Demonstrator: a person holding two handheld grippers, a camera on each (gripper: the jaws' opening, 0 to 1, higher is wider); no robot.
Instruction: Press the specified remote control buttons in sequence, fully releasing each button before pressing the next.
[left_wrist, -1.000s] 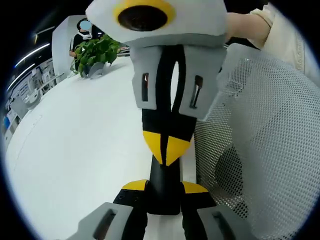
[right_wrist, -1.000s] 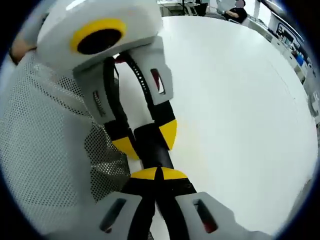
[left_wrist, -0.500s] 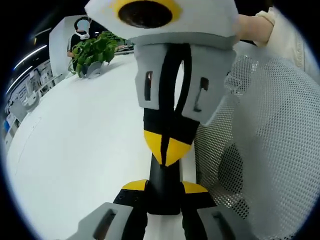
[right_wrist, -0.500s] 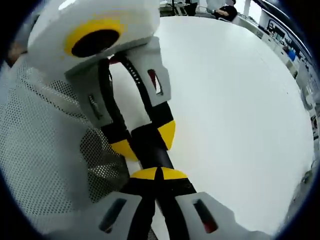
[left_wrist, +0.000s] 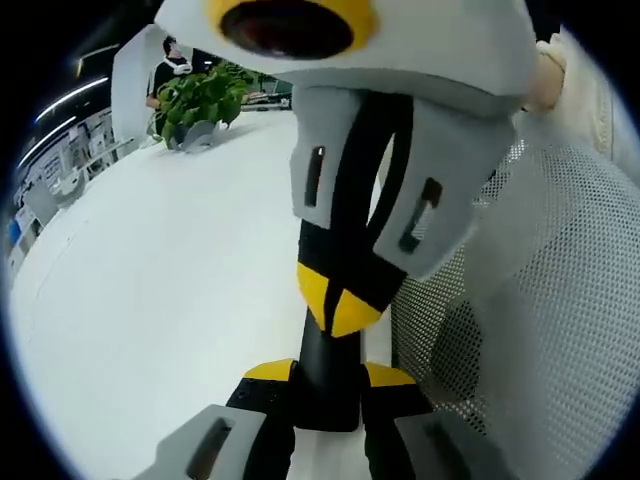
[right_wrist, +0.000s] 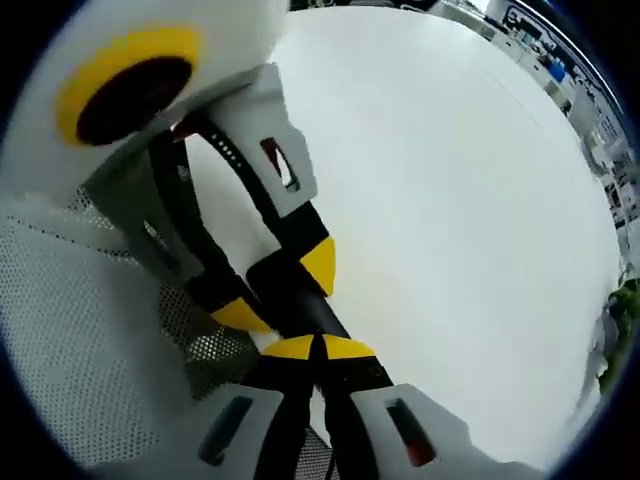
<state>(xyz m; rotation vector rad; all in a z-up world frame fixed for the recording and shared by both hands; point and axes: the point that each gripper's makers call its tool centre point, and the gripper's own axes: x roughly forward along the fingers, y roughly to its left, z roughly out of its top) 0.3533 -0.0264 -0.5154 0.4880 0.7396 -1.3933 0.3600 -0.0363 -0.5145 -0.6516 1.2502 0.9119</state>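
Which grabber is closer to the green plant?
Right, probably. The plant sits far across the white table, ahead of the left gripper, which holds the black remote. The right gripper meets it from the plant's side.

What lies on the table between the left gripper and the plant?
Nothing: in the left gripper view the white table is bare from the left gripper to the plant.

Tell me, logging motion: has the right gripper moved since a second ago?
Yes: against the plant, the right gripper has leaned closer, looming larger.
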